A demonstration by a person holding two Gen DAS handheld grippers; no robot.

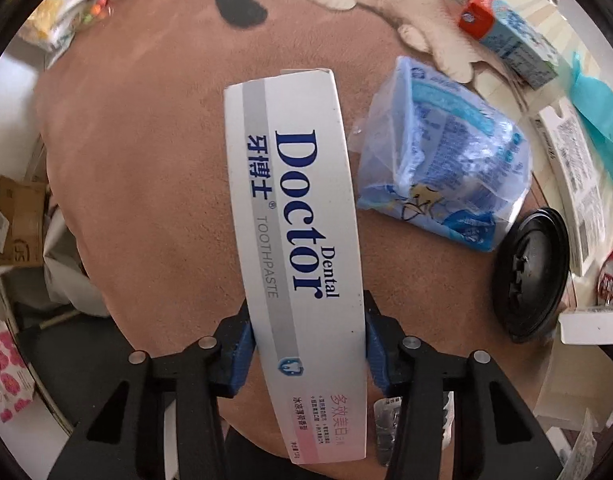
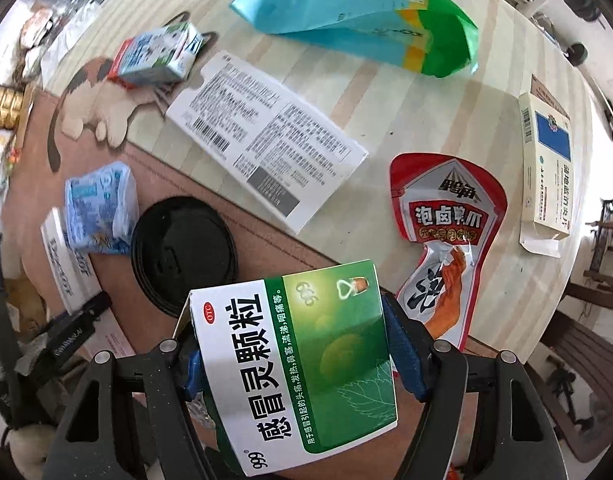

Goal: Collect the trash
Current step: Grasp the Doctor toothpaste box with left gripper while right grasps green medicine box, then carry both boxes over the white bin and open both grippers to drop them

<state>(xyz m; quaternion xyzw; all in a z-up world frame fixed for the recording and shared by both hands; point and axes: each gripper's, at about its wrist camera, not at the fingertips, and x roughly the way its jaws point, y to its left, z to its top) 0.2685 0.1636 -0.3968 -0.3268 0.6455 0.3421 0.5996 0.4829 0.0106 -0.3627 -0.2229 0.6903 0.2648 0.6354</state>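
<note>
My left gripper [image 1: 308,344] is shut on a long white Dental Doctor toothpaste box [image 1: 294,216], held above the brown table mat [image 1: 146,160]. The box also shows in the right wrist view [image 2: 66,264]. My right gripper [image 2: 290,360] is shut on a green and white medicine box [image 2: 298,364], held above the table. More trash lies on the table: a blue plastic wrapper [image 1: 446,168], a black lid [image 1: 530,276], a small milk carton [image 1: 506,36], a red snack pouch [image 2: 446,232], a teal and green bag [image 2: 366,20] and a flattened white box [image 2: 266,140].
A cream medicine box [image 2: 546,168] lies at the table's right edge. Snack bags [image 1: 62,12] sit at the far left. Cardboard [image 1: 18,224] and pink patterned packaging [image 1: 6,376] lie below the table edge on the left. A bench [image 2: 578,344] stands to the right.
</note>
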